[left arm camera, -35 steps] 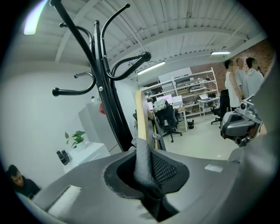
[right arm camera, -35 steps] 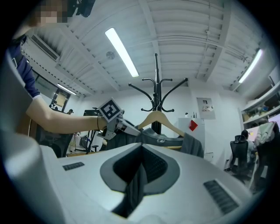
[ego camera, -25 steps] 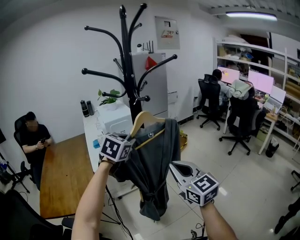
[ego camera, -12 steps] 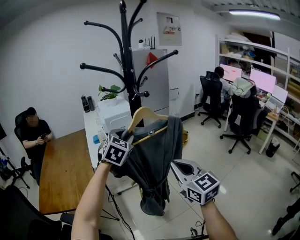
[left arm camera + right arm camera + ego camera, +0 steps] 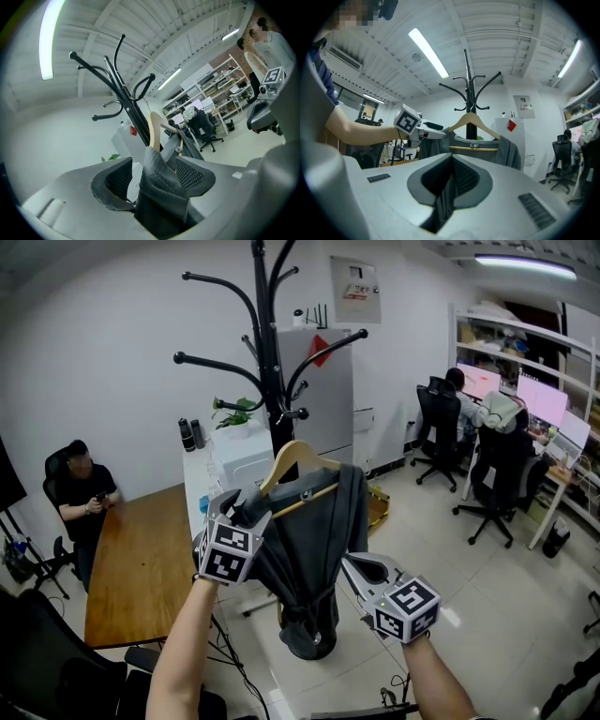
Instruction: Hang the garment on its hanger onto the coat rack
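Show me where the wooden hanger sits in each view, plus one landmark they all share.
Head view: hanger at centre, with the grey garment draped over it.
Left gripper view: hanger at centre, a pale strip seen edge-on.
Right gripper view: hanger at centre, seen face-on.
Shared landmark: the black coat rack standing behind it.

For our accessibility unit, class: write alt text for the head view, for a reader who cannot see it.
A grey garment on a wooden hanger is held up before a black coat rack. The right tool grips its lower fabric; the left tool, jaws just opened, has fabric between them.
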